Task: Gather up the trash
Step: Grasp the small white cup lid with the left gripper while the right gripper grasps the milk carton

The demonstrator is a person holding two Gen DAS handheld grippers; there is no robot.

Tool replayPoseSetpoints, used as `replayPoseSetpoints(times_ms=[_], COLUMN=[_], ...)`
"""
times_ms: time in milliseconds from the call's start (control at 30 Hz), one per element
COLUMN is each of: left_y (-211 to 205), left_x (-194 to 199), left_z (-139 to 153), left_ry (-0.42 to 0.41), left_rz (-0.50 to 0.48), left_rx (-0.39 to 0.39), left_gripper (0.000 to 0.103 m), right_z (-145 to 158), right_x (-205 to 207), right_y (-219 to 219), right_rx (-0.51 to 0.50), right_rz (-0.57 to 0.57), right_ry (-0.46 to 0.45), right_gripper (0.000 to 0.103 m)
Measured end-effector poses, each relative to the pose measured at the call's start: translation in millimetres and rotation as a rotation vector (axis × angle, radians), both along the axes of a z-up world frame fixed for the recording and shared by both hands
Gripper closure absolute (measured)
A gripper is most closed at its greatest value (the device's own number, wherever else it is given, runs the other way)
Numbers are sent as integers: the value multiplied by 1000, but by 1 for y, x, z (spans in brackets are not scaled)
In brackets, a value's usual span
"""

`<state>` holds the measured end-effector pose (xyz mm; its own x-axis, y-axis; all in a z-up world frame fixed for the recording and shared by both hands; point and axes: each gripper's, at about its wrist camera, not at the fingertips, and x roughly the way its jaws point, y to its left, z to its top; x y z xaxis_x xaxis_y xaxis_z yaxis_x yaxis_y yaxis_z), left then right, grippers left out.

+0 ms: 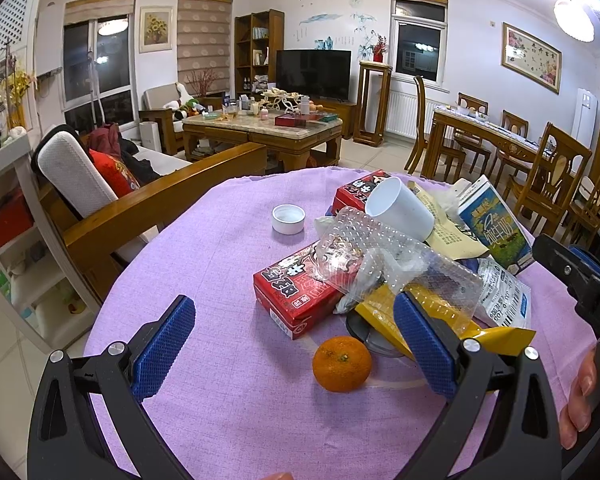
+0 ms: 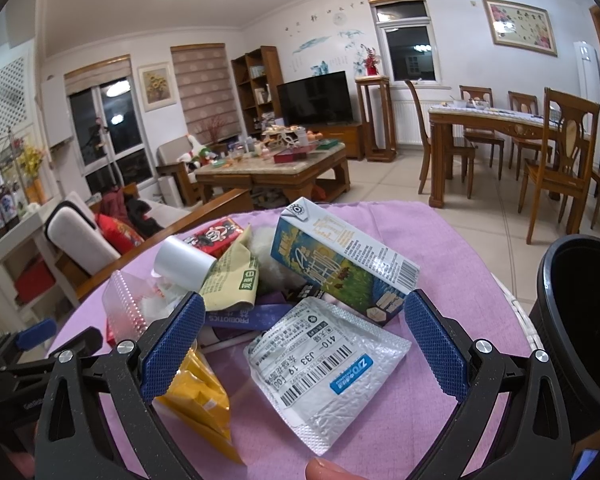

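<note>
White walls and a pale tiled floor (image 1: 364,152) surround the dark television (image 1: 313,74), which stands against the far wall. Left of it rises a wooden bookshelf (image 1: 259,50); in front sits a cluttered coffee table (image 1: 262,128). Right of it a dining table (image 1: 496,136) stands with wooden chairs under a lit ceiling lamp (image 1: 573,20)

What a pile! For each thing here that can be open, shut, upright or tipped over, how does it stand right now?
Left hand-held gripper: open, empty.
Right hand-held gripper: open, empty.
White cup: tipped on its side, on the pile.
Milk carton: lying tilted on the pile.
Red carton: lying flat.
White cap: off, hollow side up.
Silver mailer pouch: flat, label up.
Orange: whole, unpeeled.
Black bin: open.
</note>
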<state>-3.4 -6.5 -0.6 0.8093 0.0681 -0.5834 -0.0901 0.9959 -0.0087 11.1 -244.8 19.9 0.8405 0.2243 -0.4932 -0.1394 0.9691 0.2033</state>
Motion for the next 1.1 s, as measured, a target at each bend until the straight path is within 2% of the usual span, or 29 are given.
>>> replayPoseSetpoints(times_ms=[333, 433, 500, 600, 700, 800, 900, 1000, 1067, 1100], left_y=[1, 3, 14, 46, 84, 90, 68, 44, 32, 21], left_x=[0, -1, 0, 5, 28, 58, 93, 127, 140, 146], left_z=[0, 0, -1, 5, 7, 4, 0, -8, -15, -19], left_ry=[1, 6, 25, 37, 112, 190, 245, 298, 324, 341], left_rz=[2, -7, -61, -32, -104, -189, -261, -302, -310, -313], left_rx=[-4, -32, -101, -90, -193, -237, -202, -208, -183, -162], left_gripper=[5, 5, 5, 5, 5, 5, 5, 5, 6, 9], right_z=[-1, 0, -1, 0, 9, 17, 21, 21, 19, 18], right_x=[0, 1, 2, 2, 3, 14, 37, 53, 63, 71], right_y=[-2, -4, -6, -12, -24, -30, -17, 2, 9, 13], right_rx=[1, 5, 10, -37, -88, -103, -149, -225, -255, -268], right_rz=[-3, -9, -5, 42, 69, 109, 190, 246, 269, 279], right_ry=[1, 6, 25, 59, 38, 30, 59, 58, 66, 77], right_gripper=[5, 5, 5, 5, 5, 5, 5, 16, 24, 24])
